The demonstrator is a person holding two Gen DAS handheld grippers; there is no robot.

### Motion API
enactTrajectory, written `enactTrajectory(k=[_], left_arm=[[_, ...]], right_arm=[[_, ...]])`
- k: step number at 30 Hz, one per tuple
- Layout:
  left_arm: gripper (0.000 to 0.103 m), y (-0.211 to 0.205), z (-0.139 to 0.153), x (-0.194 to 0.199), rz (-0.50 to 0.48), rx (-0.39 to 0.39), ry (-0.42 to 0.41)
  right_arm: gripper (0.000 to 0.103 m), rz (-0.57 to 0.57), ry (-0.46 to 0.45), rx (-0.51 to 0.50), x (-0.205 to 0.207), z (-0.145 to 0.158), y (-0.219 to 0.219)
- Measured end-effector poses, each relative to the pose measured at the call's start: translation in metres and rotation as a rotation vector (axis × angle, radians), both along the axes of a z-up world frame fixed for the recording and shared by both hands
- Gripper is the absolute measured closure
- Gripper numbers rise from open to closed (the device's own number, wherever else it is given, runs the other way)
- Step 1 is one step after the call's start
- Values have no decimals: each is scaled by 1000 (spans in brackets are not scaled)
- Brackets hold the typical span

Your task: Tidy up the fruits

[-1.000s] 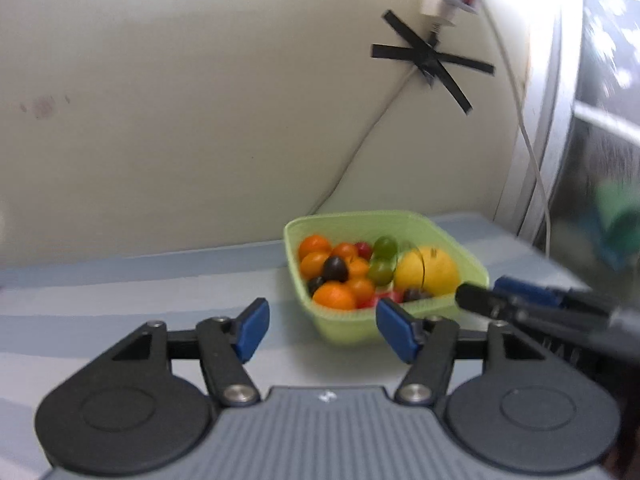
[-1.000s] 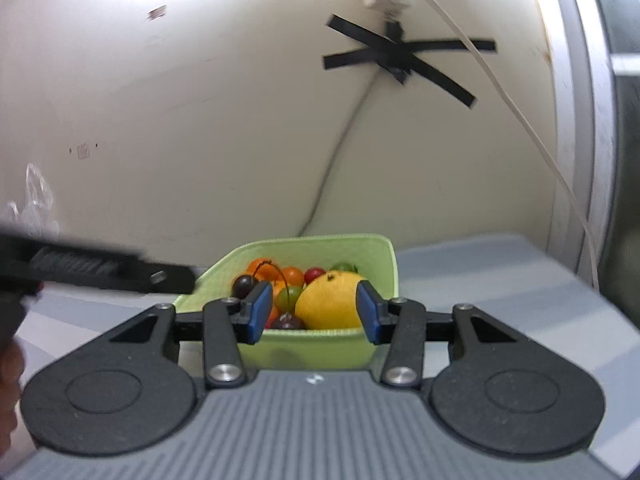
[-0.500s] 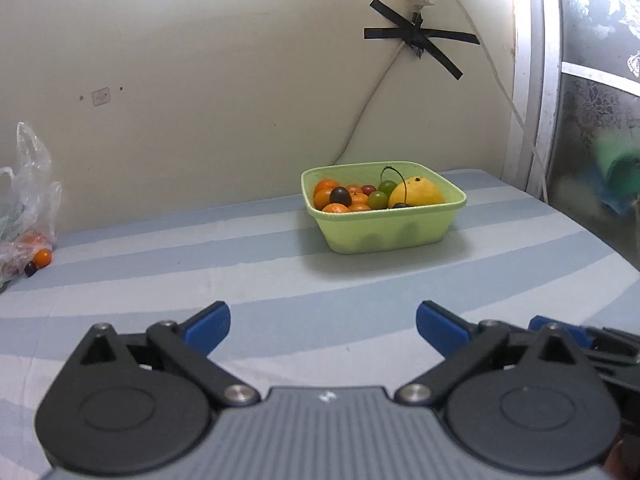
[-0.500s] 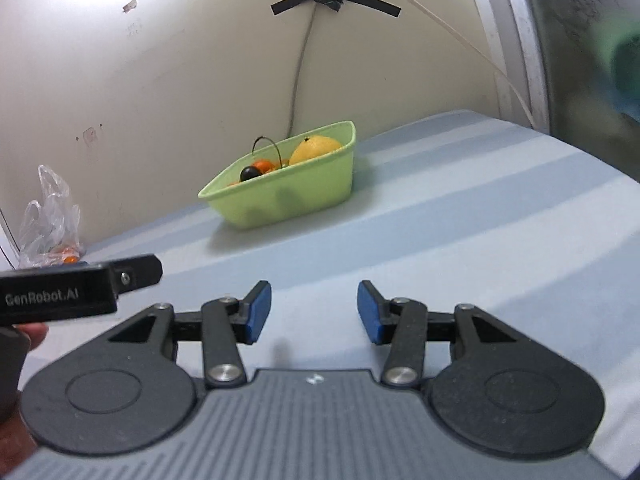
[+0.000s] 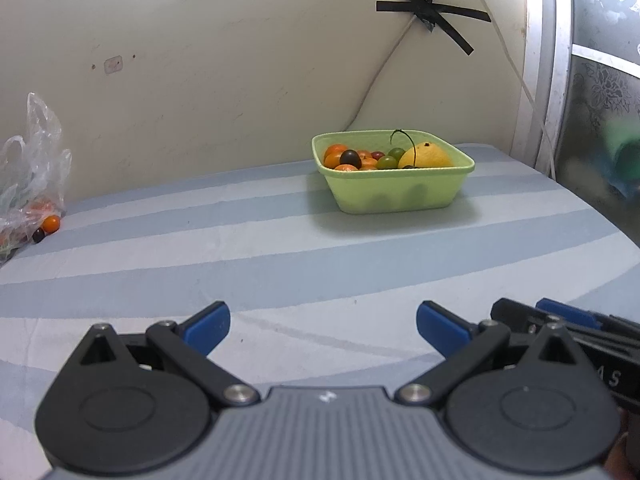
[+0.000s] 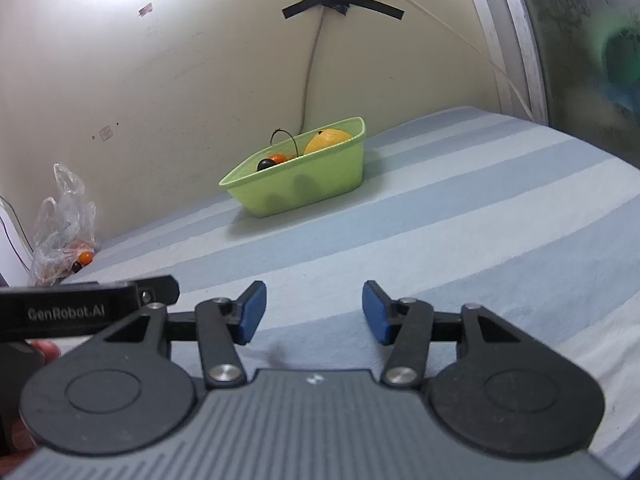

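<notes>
A light green basket [image 5: 394, 194] [image 6: 304, 184] stands far back on the striped cloth near the wall. It holds a big yellow fruit [image 5: 426, 155] [image 6: 326, 139], small orange fruits [image 5: 336, 151], a dark one [image 5: 350, 157] and green grapes [image 5: 387, 162]. My left gripper [image 5: 322, 326] hangs wide open over bare cloth, well short of the basket, with nothing between its fingers. My right gripper [image 6: 314, 312] is beside it, its jaws opening and empty. The right gripper's fingers [image 5: 568, 320] show at the lower right of the left wrist view.
A clear plastic bag [image 5: 30, 184] [image 6: 64, 236] with small orange and dark fruits lies at the far left by the wall. Taped cables [image 5: 428, 10] run down the wall behind the basket. A window frame [image 5: 540, 60] bounds the right side.
Both grippers have pulled back from the basket, which now sits far off. The left jaws have spread wide and the right jaws have widened a little.
</notes>
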State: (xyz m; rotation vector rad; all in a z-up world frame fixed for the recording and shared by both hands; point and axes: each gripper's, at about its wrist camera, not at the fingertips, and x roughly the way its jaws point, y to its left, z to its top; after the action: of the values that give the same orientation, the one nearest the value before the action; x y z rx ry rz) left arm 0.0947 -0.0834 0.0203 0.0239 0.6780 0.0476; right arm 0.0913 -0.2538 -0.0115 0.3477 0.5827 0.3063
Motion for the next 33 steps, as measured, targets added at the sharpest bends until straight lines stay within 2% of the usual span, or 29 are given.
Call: enactTrajectory(k=[5,21,29,33], left_arm=[[0,2,-2,1,13,22,-3],[0,10,-10,5,43,7,10],[0,9,-4,-2,101,69,-60],[0,13,-2,-2,137,86,-68]], right_arm=[[47,5,-5,-6,-1,0,1],[45,5,-4,0,1,-1,1],[44,5,-5,-2,1,-2,1],[44,5,-6,-5,1,-2,2]])
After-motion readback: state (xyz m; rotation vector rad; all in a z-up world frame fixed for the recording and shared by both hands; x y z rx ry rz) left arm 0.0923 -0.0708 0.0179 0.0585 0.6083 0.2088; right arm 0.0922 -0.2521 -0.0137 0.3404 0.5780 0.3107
